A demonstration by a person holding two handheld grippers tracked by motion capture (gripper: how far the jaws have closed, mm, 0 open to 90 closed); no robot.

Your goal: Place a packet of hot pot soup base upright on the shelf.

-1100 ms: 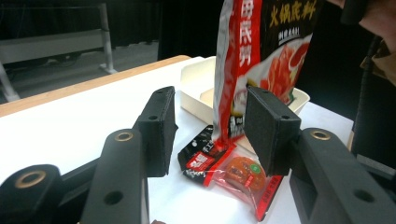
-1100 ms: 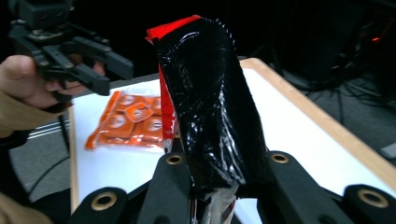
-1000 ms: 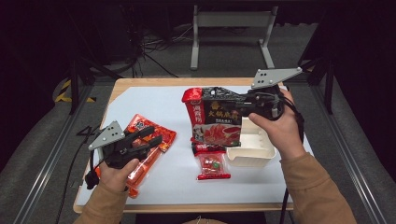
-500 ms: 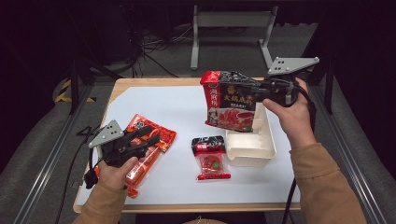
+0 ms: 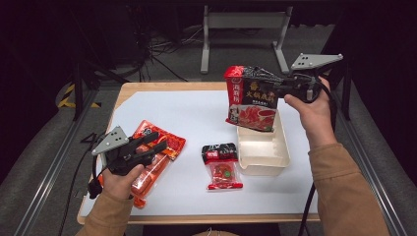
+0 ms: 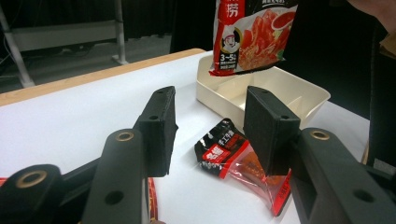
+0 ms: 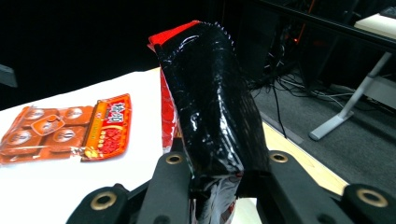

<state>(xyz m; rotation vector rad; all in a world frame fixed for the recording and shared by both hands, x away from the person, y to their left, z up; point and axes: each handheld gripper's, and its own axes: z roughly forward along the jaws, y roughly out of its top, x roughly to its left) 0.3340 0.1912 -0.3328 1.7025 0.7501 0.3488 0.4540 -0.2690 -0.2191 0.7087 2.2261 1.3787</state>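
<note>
- High view, far left: the left gripper (image 5: pixel 156 146) rests over an orange snack pack (image 5: pixel 156 153) on the white table (image 5: pixel 187 113), jaws apart with nothing between them.
- At centre lie a black sachet (image 5: pixel 220 153) and a clear red sachet (image 5: pixel 224 175), touching end to end.
- Just right of them sits a cream tray (image 5: pixel 263 153).
- Above the tray's far end, the right gripper (image 5: pixel 265 88) is clamped on a red-and-black hotpot pouch (image 5: pixel 251 98), which hangs upright in the air.

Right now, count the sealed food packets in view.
3: the large red-and-black pouch held in the right gripper above the cream tray, the orange packet under the left gripper, the small sachet mid-table.
</note>
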